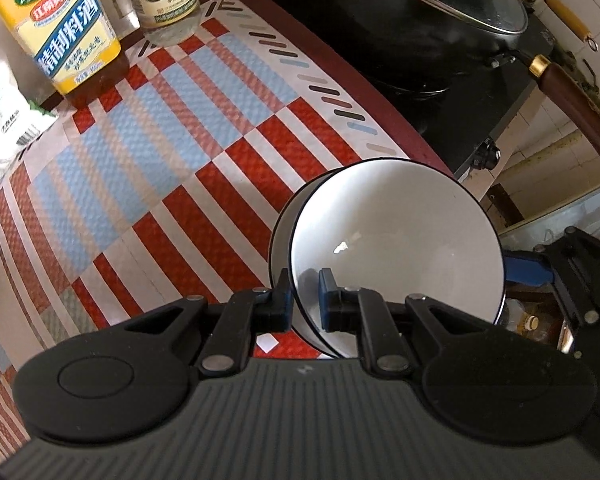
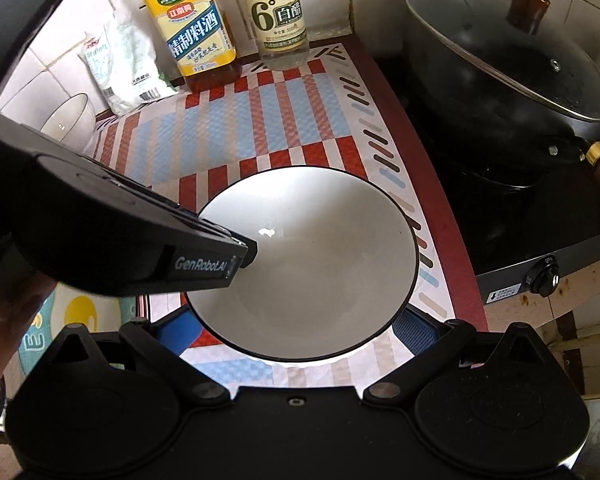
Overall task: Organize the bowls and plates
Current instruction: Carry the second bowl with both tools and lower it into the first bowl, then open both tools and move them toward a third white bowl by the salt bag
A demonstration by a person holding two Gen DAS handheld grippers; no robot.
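The left gripper (image 1: 304, 300) is seen with its jaws clamped on the near rim of a white bowl (image 1: 396, 240), one finger inside the wall and one outside. In the left wrist view a second rim line shows just behind the first, so two nested bowls may be held; this cannot be settled. The bowl is tilted, its mouth turned toward the camera, and is carried above the right edge of the placemat (image 1: 172, 168) on the counter. The right gripper (image 2: 296, 332) is seen with its jaws spread wide, one blue pad at either side of the bowl's near edge; contact cannot be told. The bowl thus lies directly ahead of both grippers, the left being the one in possession. It is glossy white with a thin dark rim, empty and clean. Further back, a second bowl (image 2: 70, 118) stands at the far left of the counter beside a white packet (image 2: 128, 68); two bottles (image 2: 192, 28) stand against the tiled wall, and a lidded wok (image 2: 500, 76) sits on the stove to the right.
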